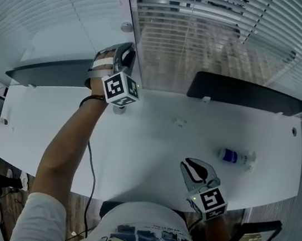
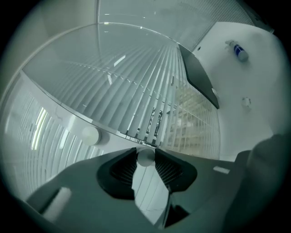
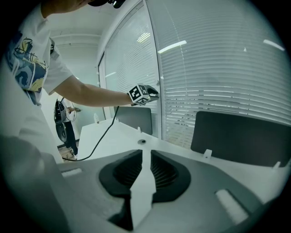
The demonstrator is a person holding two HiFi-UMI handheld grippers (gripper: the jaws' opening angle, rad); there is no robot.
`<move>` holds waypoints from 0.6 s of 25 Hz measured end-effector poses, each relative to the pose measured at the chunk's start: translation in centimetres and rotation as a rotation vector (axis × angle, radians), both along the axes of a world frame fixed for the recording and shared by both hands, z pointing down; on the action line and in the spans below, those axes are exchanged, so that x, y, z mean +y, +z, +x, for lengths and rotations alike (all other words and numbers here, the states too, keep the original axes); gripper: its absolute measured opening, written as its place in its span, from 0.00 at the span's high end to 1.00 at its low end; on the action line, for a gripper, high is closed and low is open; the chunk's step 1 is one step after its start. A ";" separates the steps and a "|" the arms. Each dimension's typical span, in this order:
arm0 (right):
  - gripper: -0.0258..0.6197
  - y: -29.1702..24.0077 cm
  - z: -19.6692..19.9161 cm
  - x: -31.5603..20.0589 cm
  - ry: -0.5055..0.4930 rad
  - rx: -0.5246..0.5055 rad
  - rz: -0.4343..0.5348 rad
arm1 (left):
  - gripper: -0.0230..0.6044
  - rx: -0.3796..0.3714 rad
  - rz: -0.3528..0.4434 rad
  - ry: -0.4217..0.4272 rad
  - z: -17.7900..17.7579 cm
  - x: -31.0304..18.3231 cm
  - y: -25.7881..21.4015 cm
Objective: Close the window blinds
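while the right gripper (image 1: 195, 167) hangs low over the white table (image 1: 153, 145), jaws a narrow slit apart with nothing between them, the left gripper (image 1: 129, 51) is raised to the window, its jaw tips pinching a small white knob (image 2: 145, 157); the blinds (image 1: 200, 18) hang just behind that knob, slats partly see-through.

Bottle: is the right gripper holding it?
No, in the head view the bottle lies on the white table, apart from the right gripper, whose jaws have nothing between them.
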State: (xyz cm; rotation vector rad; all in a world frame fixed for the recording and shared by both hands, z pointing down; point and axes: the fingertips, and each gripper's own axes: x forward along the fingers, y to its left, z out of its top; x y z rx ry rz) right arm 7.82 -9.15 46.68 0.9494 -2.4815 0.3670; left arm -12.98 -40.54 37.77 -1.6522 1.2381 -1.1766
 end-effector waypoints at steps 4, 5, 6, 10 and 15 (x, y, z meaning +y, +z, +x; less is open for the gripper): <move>0.89 0.0 -0.1 -0.1 -0.006 0.005 0.011 | 0.76 0.063 0.001 -0.012 -0.1 0.1 -0.1; 0.89 0.0 -0.1 0.0 -0.008 0.004 0.010 | 0.76 0.082 0.000 -0.016 -0.2 0.2 -0.1; 0.89 -0.1 -0.2 0.0 -0.008 0.002 0.009 | 0.76 0.104 -0.002 -0.021 -0.2 0.2 -0.2; 0.89 0.1 0.1 0.0 -0.002 0.004 0.010 | 0.76 0.229 -0.021 -0.037 -0.2 0.3 -0.7; 0.89 0.4 0.1 0.1 -0.011 -0.002 0.017 | 0.76 0.506 -0.063 -0.089 -0.7 0.4 -1.2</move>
